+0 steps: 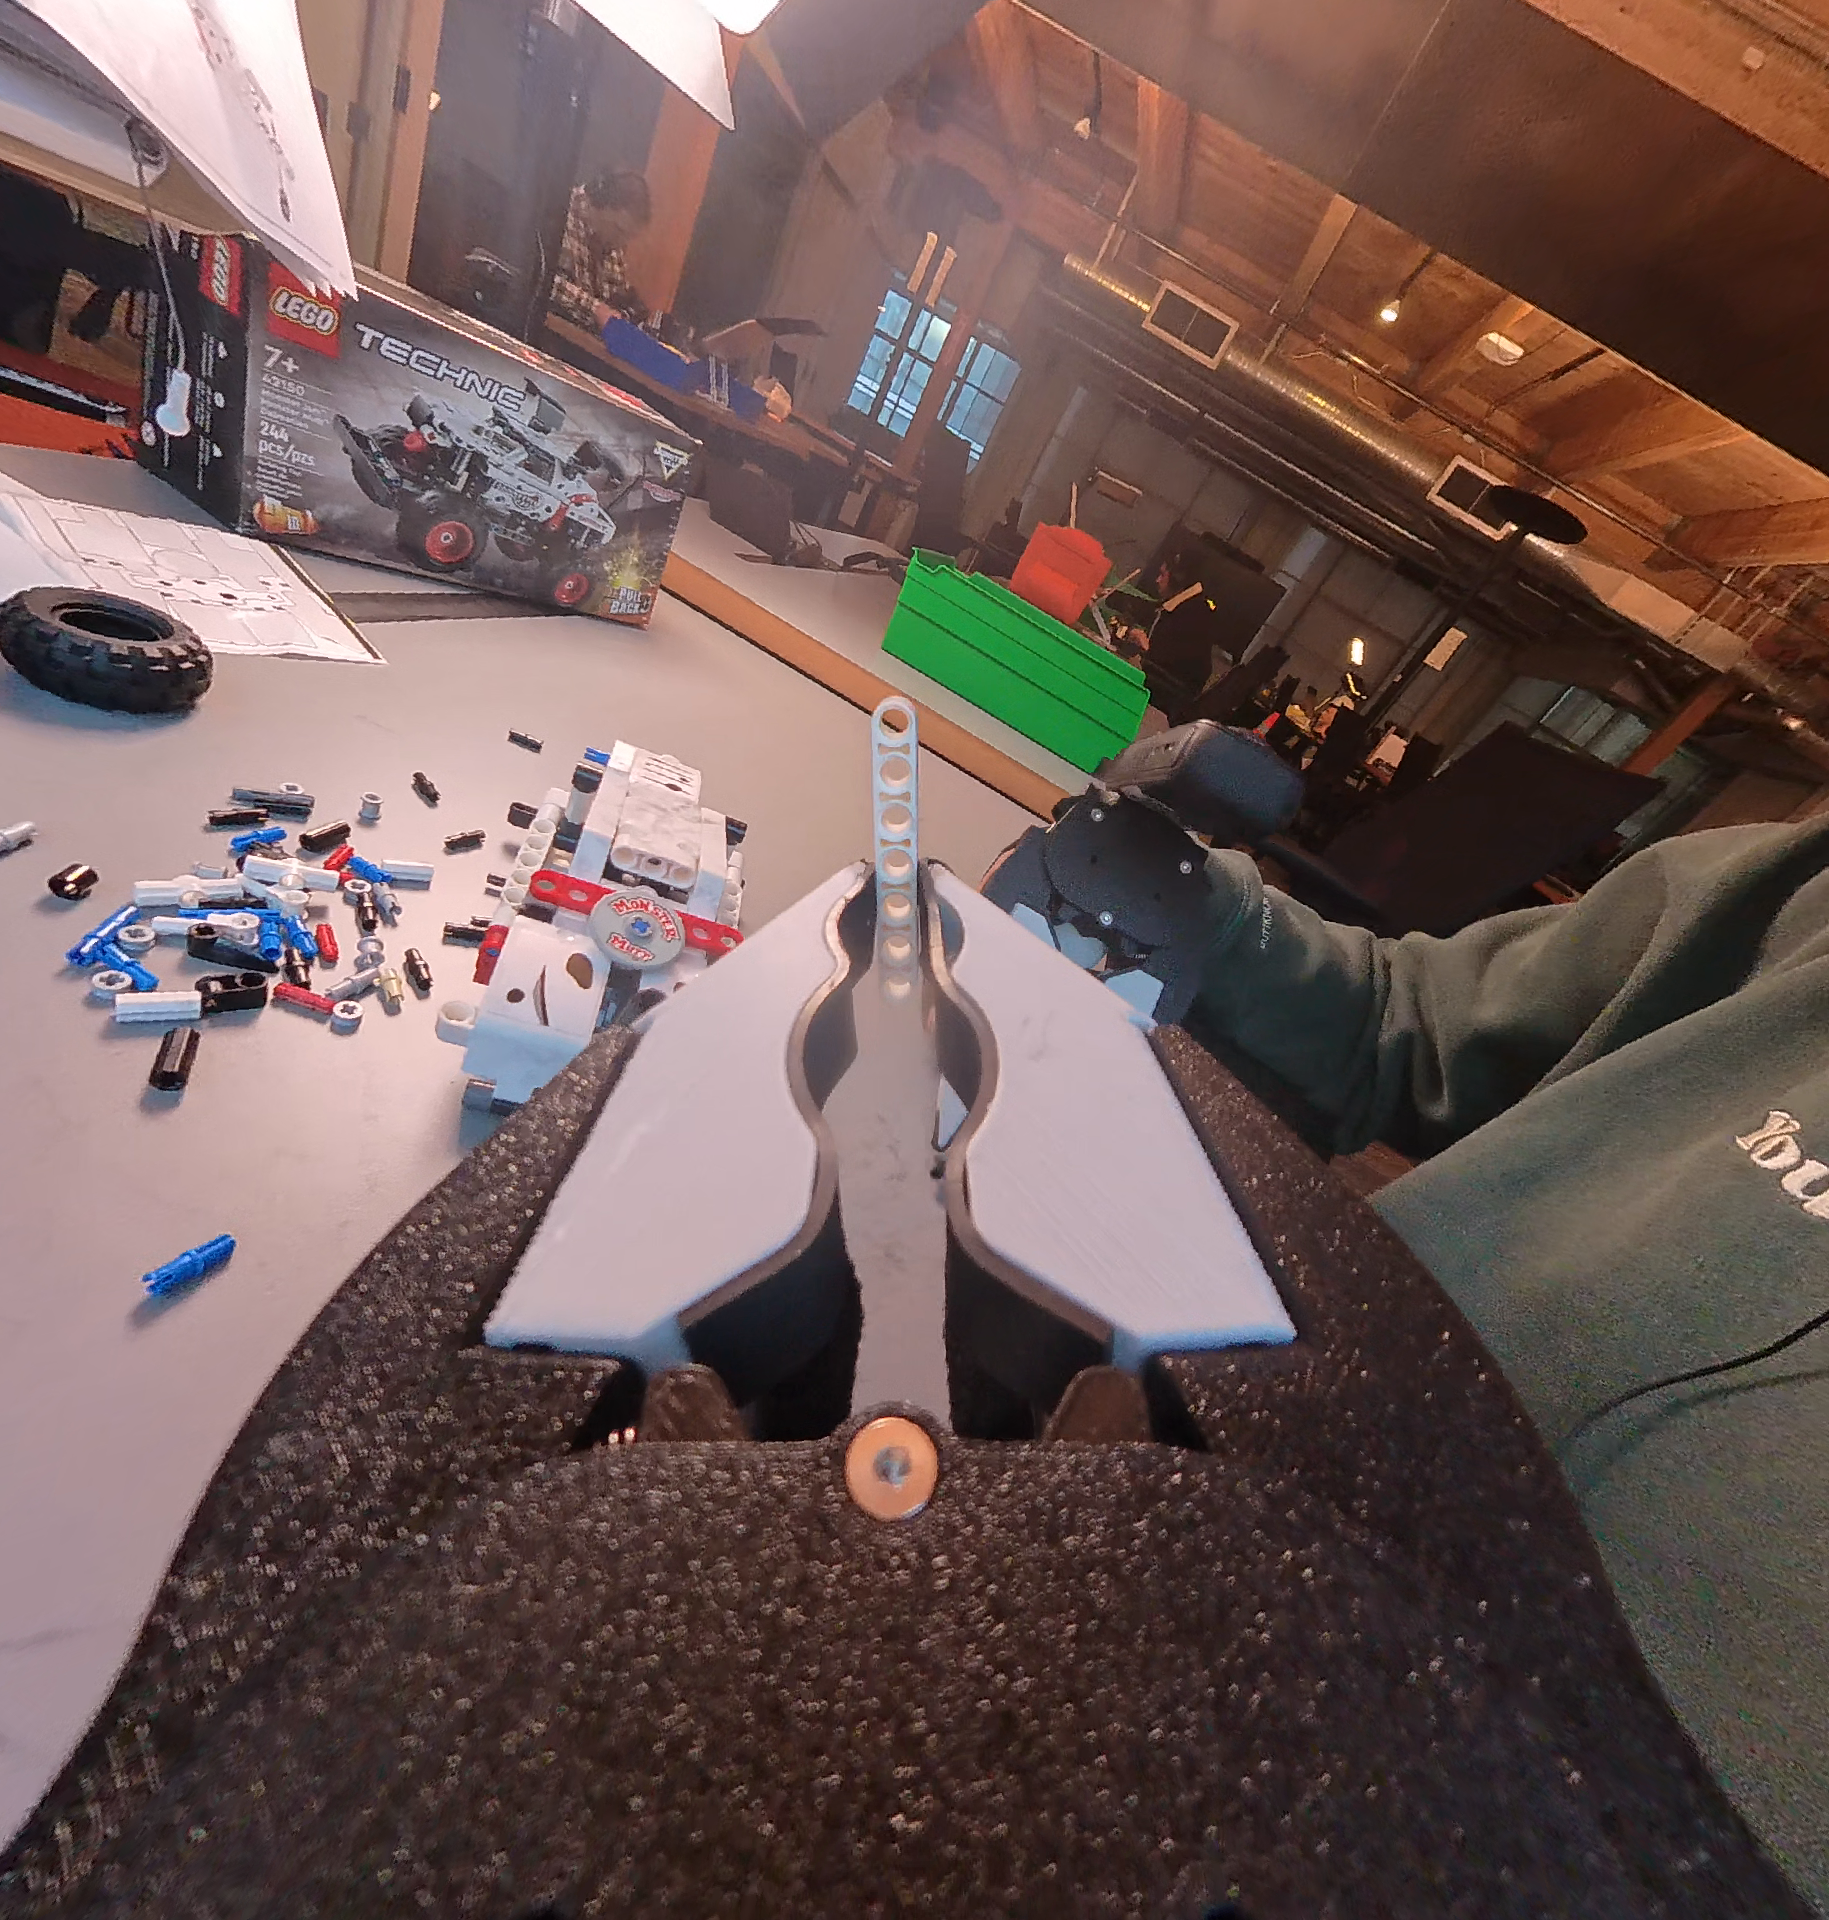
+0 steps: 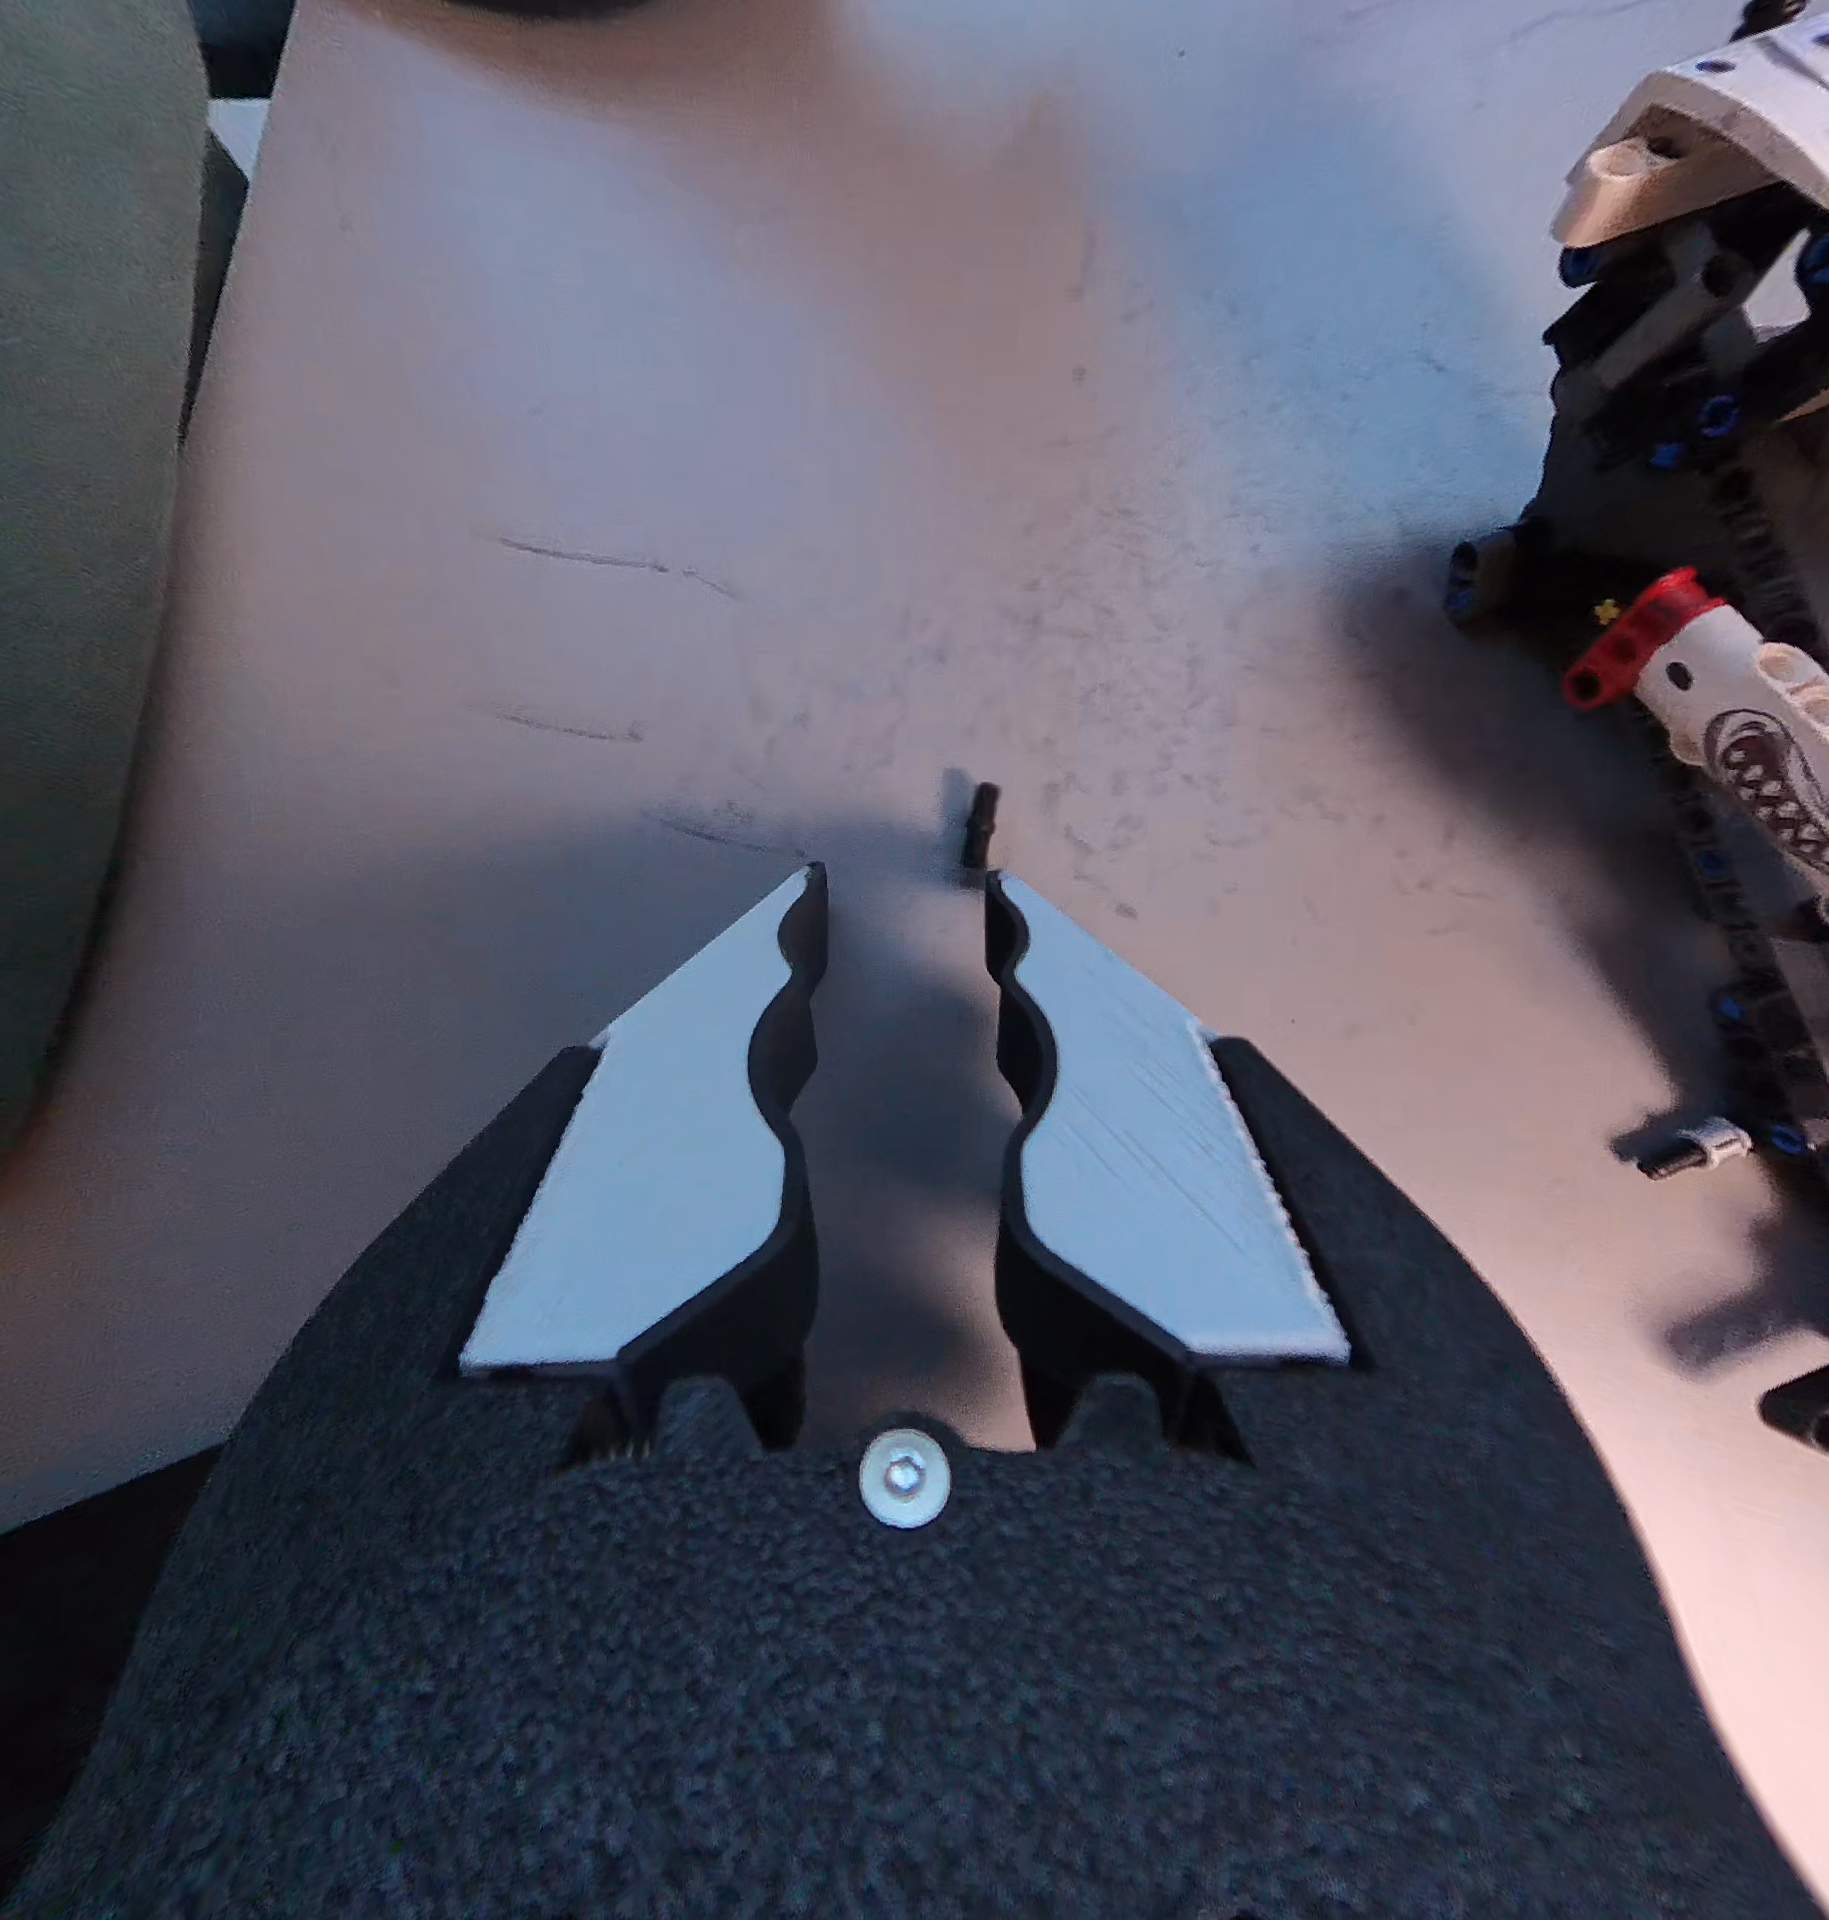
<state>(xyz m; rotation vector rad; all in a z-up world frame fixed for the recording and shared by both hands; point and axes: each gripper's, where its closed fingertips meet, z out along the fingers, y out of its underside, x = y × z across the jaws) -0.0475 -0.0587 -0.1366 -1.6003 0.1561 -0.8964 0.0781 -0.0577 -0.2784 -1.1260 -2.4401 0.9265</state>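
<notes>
A long white strip with a row of holes [image 1: 894,831] is pinched near its lower end between the tips of the left tongs [image 1: 894,883], so that most of its length stands clear above the fingertips and well off the grey counter [image 1: 266,1195]. It is held lifted, apart from everything lying below.

Just beyond and left of the tongs a half-built white and red toy truck [image 1: 609,914] is seen on the counter, with a scatter of small blue, black, red and white pegs [image 1: 245,925] spread farther left. A single blue peg [image 1: 188,1263] lies alone nearer the counter's near edge. Toward the far left corner a black rubber tyre [image 1: 99,649] rests on a printed sheet [image 1: 162,561], and the kit's box [image 1: 422,457] stands behind it.

The right tongs [image 2: 905,878] are held spread and empty, low over a bare stretch of counter. A small black peg [image 2: 977,826] lies just past the right-hand fingertip; whether it is touched cannot be told. The truck's dark frame and white panels [image 2: 1741,520] are seen at the right of that view. A green sleeve [image 1: 1512,987] reaches to the right tongs in the left wrist view.
</notes>
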